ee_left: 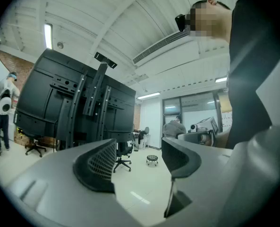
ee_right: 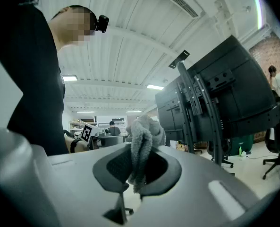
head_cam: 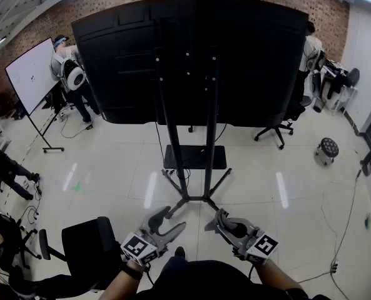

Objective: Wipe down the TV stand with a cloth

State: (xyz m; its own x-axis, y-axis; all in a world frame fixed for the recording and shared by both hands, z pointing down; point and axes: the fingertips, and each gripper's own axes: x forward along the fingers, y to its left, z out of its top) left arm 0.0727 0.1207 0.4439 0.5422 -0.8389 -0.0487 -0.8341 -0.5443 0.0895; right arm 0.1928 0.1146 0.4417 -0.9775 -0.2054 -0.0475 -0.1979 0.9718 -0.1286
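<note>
The TV stand (head_cam: 188, 124) rises straight ahead of me, two black posts carrying a big black screen seen from its back, on spread legs over the white tile floor. It also shows in the left gripper view as the TV stand (ee_left: 90, 98) and in the right gripper view as the TV stand (ee_right: 196, 108). My left gripper (head_cam: 171, 220) hangs low in front of the stand's base, open and empty (ee_left: 139, 162). My right gripper (head_cam: 214, 221) is beside it, shut on a grey cloth (ee_right: 143, 136) that bunches up above the jaws. Both are short of the stand.
A black office chair (head_cam: 88, 245) stands close at my lower left. A small black shelf (head_cam: 194, 157) lies behind the stand's base. A whiteboard (head_cam: 32, 74) and a person (head_cam: 69, 74) are at the back left; a swivel chair (head_cam: 279, 127), a round stool (head_cam: 327, 149) and another person (head_cam: 310, 49) at the right.
</note>
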